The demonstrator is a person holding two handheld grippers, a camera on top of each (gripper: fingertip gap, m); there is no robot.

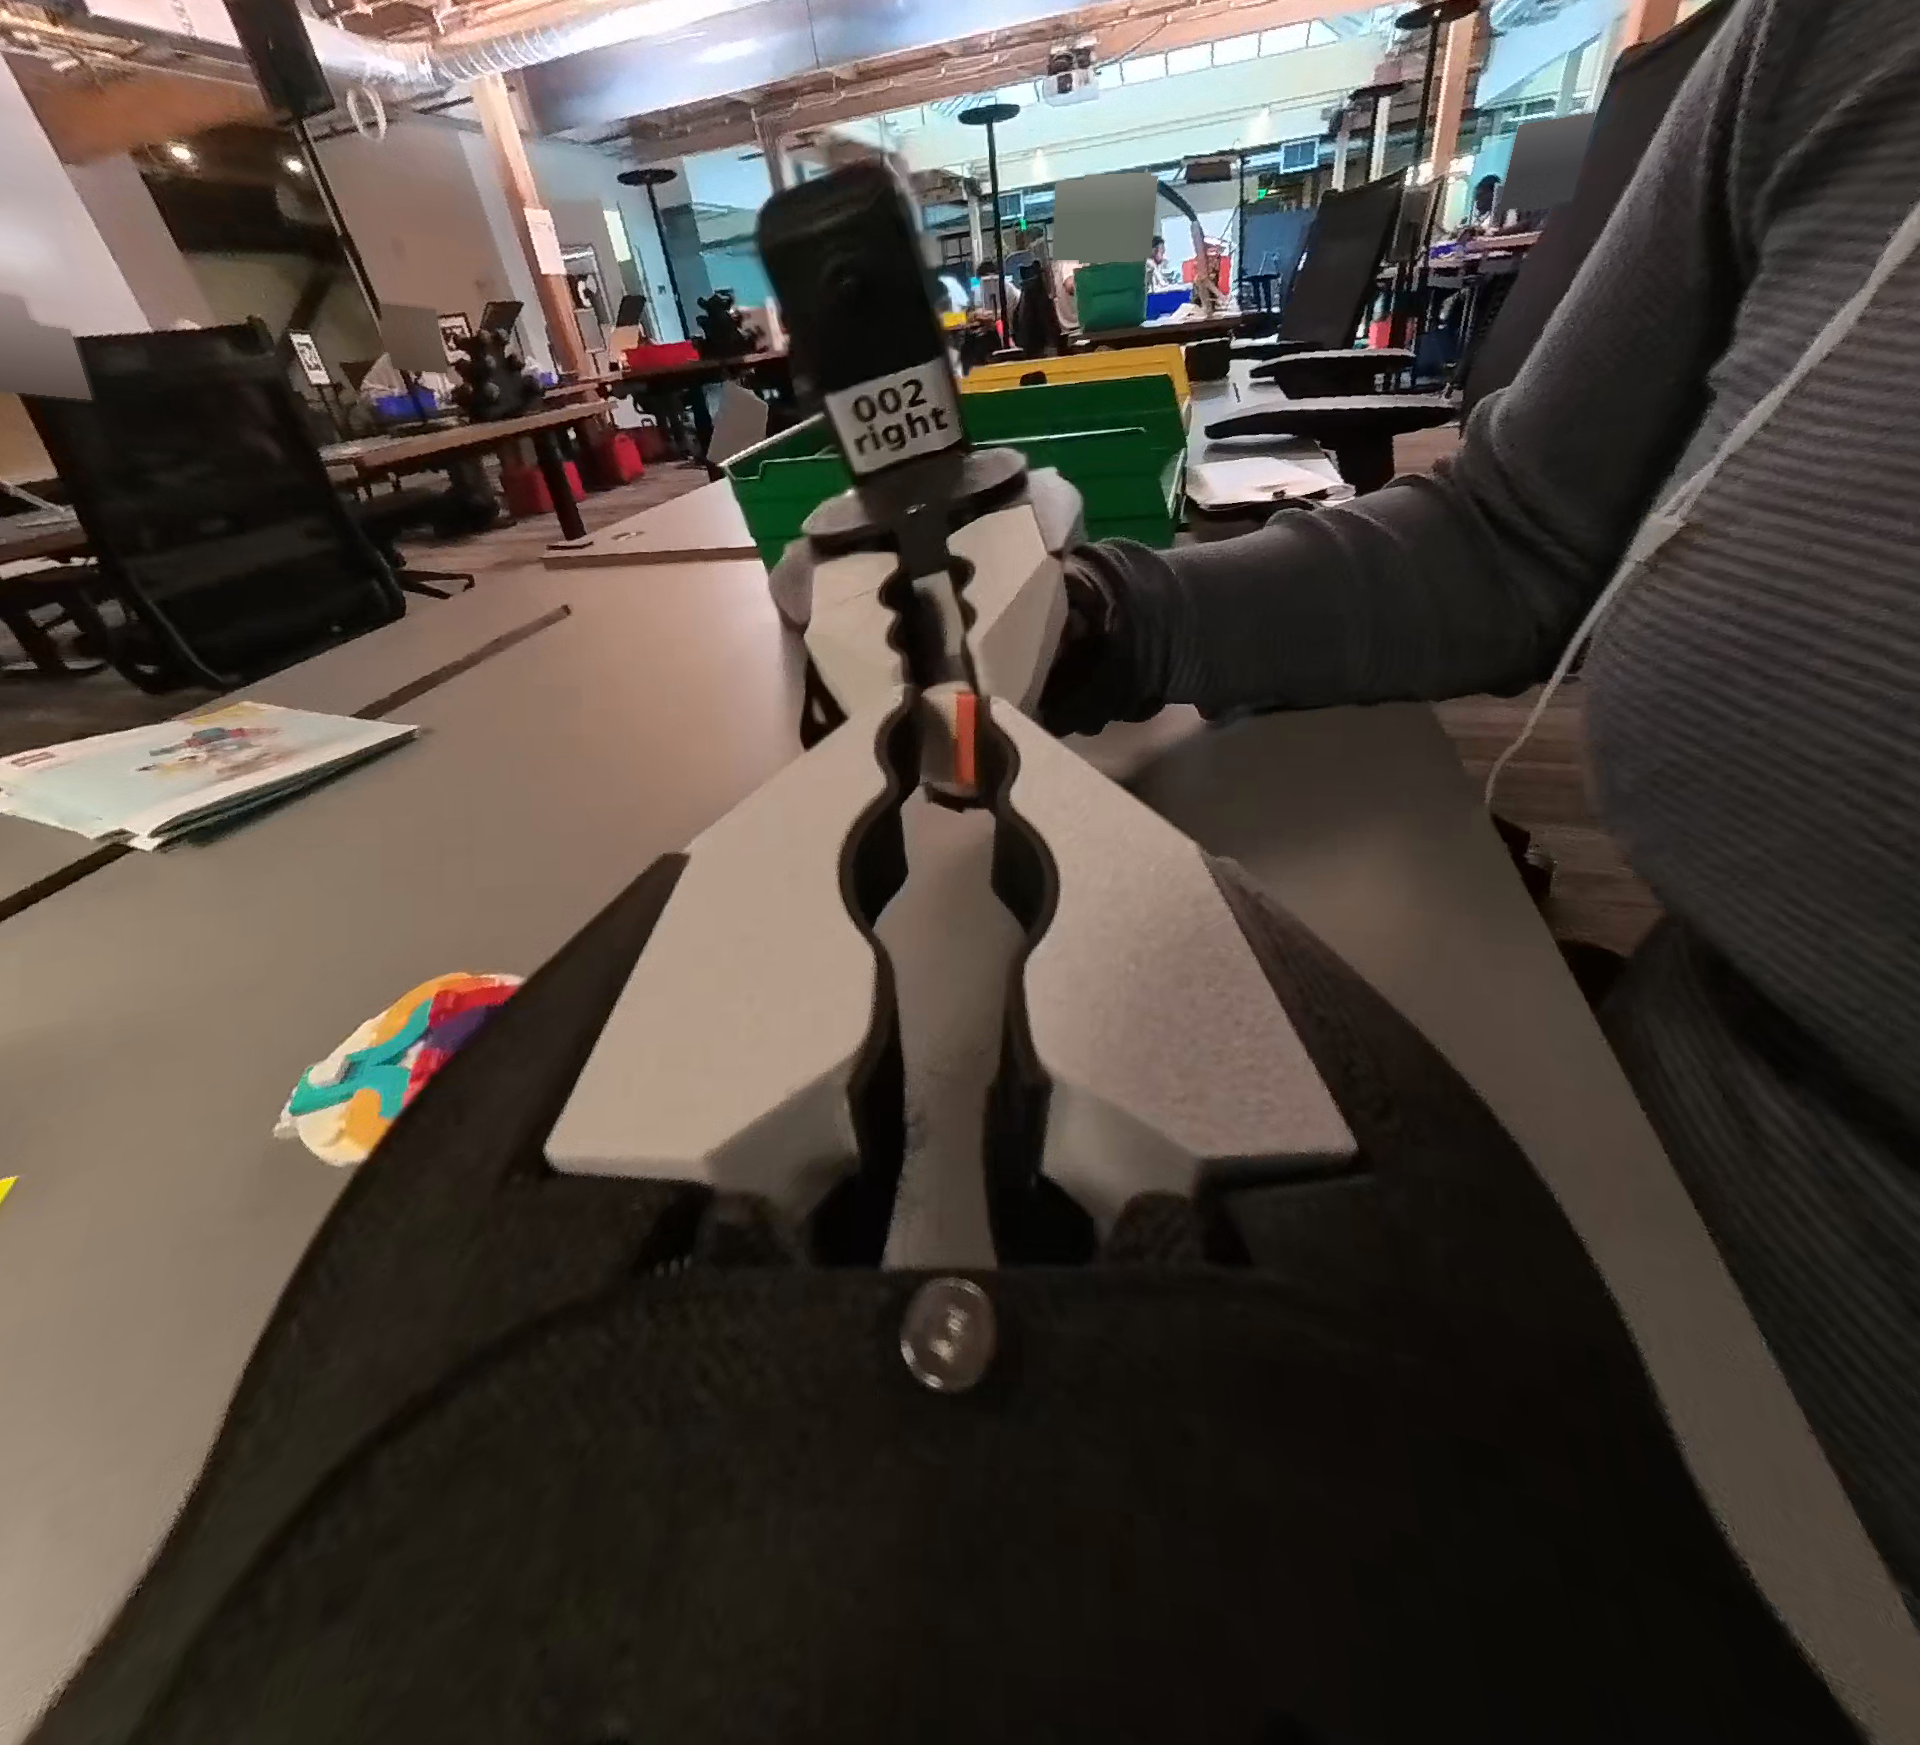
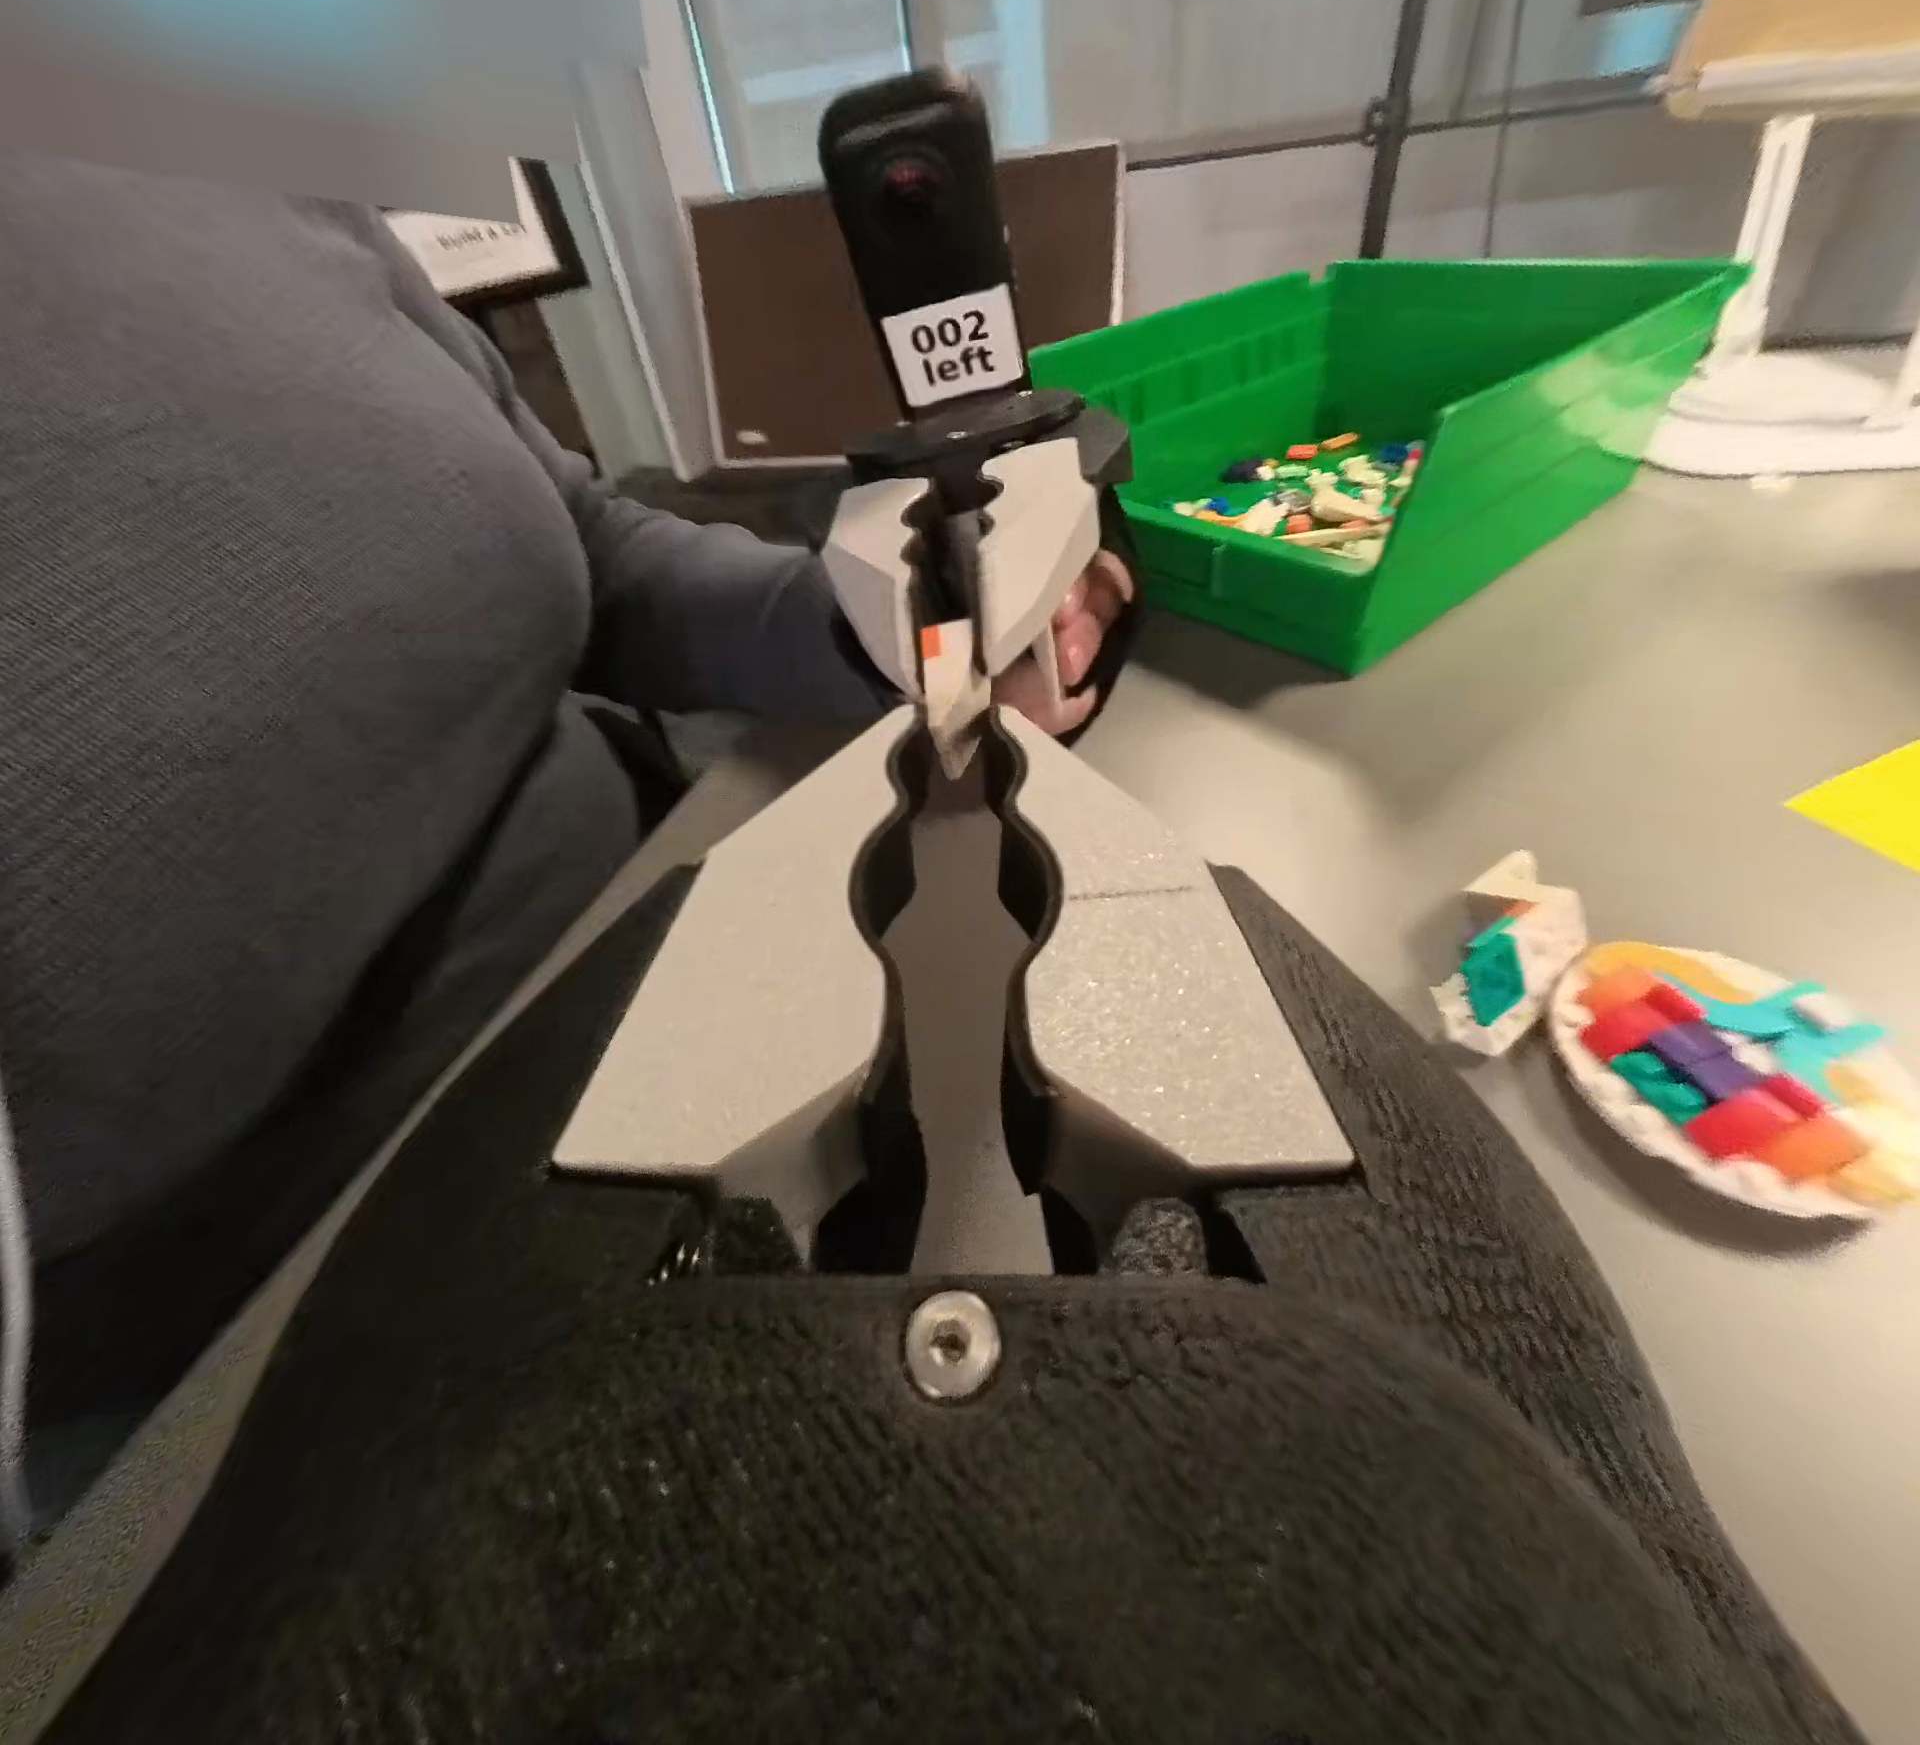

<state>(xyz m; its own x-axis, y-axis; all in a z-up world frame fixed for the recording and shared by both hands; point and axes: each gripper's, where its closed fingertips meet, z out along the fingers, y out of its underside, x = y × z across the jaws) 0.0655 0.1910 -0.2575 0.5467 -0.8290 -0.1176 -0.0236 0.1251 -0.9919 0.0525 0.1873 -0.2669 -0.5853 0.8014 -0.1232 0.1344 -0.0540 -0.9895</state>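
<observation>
Count, grippers: two. The left gripper [image 1: 951, 760] and the right gripper [image 2: 951, 745] face each other tip to tip above the counter [image 2: 1455, 760].

Count, held pieces: one. A small white-and-orange piece [image 1: 954, 745] sits between the two sets of tips, off the counter. The left jaws are drawn nearly together and pinch it at one end. In the right wrist view the piece's pointed end lies between the right jaws, which are also pressed in on it.

Each gripper carries one black camera [image 2: 920, 189] on top, two in all, and each camera bears one white label [image 2: 948, 350] with dark print. A hand [image 2: 1081, 646] grips the left tool; a grey sleeve [image 1: 1351, 594] leads to the right one.

Count, bins: one green bin [image 2: 1558, 407] stands on the counter beyond the grippers, with loose coloured bricks [image 2: 1309, 490] on its floor. In the left wrist view, a yellow bin [image 1: 1081, 370] shows just behind it.

Count, plates: one paper plate [image 2: 1662, 1165], near the right gripper, carrying a flat cluster of red, orange, purple and teal bricks [image 2: 1704, 1061]. Just beside it lies one small white build [image 2: 1507, 968] with a teal part.

Other: one printed booklet [image 1: 187, 770] lies on the counter, well apart from the grippers; its print is too small to read. One yellow sheet [image 2: 1870, 802] shows at the frame edge.
</observation>
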